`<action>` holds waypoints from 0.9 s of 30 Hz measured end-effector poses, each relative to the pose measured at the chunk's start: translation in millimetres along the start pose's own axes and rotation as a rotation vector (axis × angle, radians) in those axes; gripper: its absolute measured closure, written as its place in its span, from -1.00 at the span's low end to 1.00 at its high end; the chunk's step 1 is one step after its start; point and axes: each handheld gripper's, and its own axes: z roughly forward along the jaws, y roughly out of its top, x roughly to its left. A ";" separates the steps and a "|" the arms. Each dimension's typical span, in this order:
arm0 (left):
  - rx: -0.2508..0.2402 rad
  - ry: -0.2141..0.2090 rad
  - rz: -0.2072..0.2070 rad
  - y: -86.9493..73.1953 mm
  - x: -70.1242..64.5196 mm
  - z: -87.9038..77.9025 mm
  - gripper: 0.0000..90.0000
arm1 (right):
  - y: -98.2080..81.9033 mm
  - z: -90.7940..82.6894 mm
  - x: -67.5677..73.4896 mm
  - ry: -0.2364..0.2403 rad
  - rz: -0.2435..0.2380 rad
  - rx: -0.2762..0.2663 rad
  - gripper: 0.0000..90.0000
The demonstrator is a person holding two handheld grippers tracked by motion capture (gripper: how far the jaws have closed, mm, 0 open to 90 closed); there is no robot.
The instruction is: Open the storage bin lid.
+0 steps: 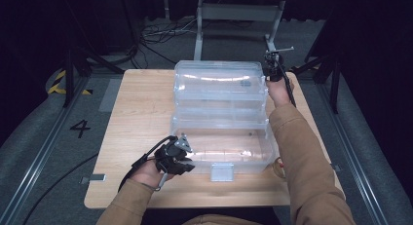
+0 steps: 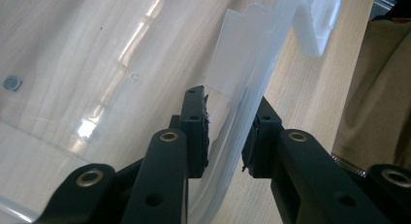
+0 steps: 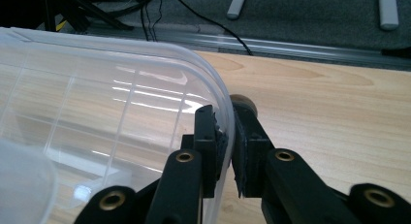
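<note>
A clear plastic box [image 1: 224,148] stands open on the wooden table, with its clear lid [image 1: 219,81] raised behind it. My left gripper [image 1: 185,160] is at the box's near left corner. In the left gripper view its jaws [image 2: 225,136] straddle the box's front rim [image 2: 252,88], one inside and one outside, shut on it. My right gripper [image 1: 269,73] is at the lid's far right edge. Its jaws [image 3: 228,136] are pinched on the lid's rounded rim [image 3: 213,83]. The box looks empty.
A whitish latch [image 1: 221,172] hangs at the middle of the box's front wall, also seen as the latch [image 2: 315,20]. The table [image 1: 141,113] has bare wood left of the box. Cables and a metal stand's legs [image 1: 199,35] lie on the floor beyond.
</note>
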 end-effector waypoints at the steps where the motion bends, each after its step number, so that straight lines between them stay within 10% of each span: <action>1: 0.000 0.000 0.000 0.0 0.0 0.0 0.65 | -0.3 0.8 -0.3 0.002 0.008 0.007 0.83; 27: -0.004 -0.001 0.000 -0.3 0.1 0.0 0.65 | -1.4 4.0 -3.8 0.024 0.041 0.036 0.83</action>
